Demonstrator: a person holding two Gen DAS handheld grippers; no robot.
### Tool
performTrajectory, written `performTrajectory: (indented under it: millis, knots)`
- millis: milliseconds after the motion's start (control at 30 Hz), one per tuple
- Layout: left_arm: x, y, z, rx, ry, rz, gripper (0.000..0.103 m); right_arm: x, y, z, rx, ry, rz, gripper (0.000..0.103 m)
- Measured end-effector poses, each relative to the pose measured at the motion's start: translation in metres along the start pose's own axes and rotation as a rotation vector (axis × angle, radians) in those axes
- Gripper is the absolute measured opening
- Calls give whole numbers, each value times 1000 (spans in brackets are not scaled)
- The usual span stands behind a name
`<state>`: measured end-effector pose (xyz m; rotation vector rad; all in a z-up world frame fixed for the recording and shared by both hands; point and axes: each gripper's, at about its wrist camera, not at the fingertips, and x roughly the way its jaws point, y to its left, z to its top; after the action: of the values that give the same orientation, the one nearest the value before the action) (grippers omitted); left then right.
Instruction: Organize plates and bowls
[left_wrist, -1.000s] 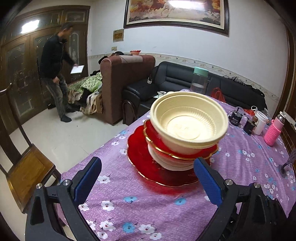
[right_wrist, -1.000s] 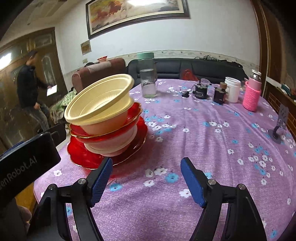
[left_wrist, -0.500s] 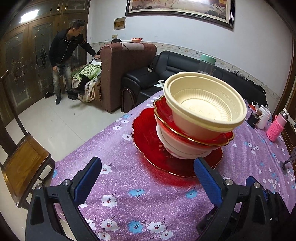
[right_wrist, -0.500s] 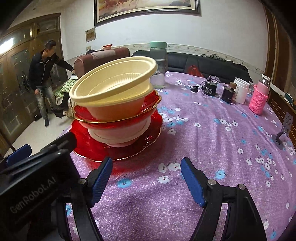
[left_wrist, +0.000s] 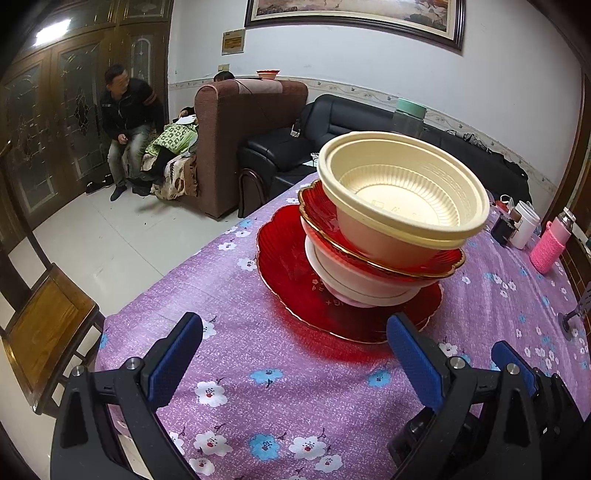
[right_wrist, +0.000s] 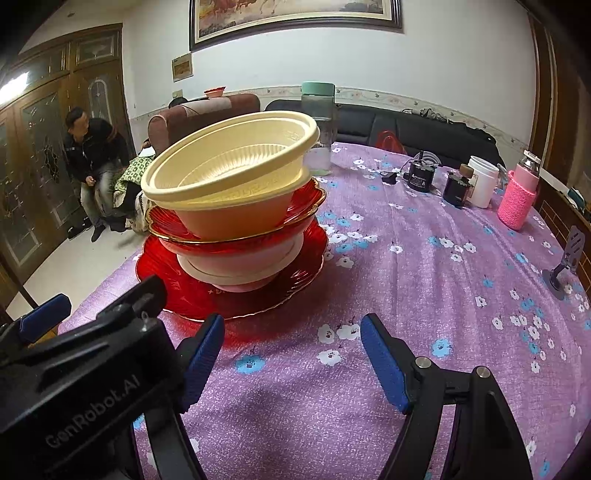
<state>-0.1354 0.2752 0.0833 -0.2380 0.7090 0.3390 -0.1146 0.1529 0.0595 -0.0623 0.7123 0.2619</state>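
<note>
A: So, how should that first lift have gone? The left gripper (left_wrist: 293, 352) sat low at the near edge of the table (left_wrist: 240, 295), jaws wide apart with nothing but cloth between them, and the right gripper (right_wrist: 291, 356) hung just beside it, equally agape and empty.

B: My judgement: take the cream bowl (left_wrist: 402, 206) off the top first, pinching its rim on one side, and steady the lower pieces with the other tool. The stack leaned, so a straight upward lift looked safer than a drag sideways, which could have tipped the lot.

A: And the stack itself, going left to right?

B: At the left, the large red plate (left_wrist: 288, 273) lay flat on the purple flowered cloth, near the table's edge. On it stood a white bowl (left_wrist: 351, 277), then a smaller red plate with a gold rim (left_wrist: 321, 210) balanced on that bowl, and the cream bowl tilted on top. Its rim looked doubled, perhaps two nested; I could not tell for sure.

A: Anything further right?

B: Well apart from the stack: a clear jar with a green lid (right_wrist: 319, 125) behind it, then a white cup (right_wrist: 482, 181) and a pink-sleeved bottle (right_wrist: 517, 195).
</note>
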Motion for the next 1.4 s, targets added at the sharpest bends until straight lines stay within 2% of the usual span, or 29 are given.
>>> performTrajectory:
  millis: [800,1400]
  knots:
    - [-33,-38,-5,69,-77,16,100,-18,-34,-2,75,-34,34,80]
    - [-45,-93,-11,143,-110,14,100,-22,-102,-8,203,-37,39,80]
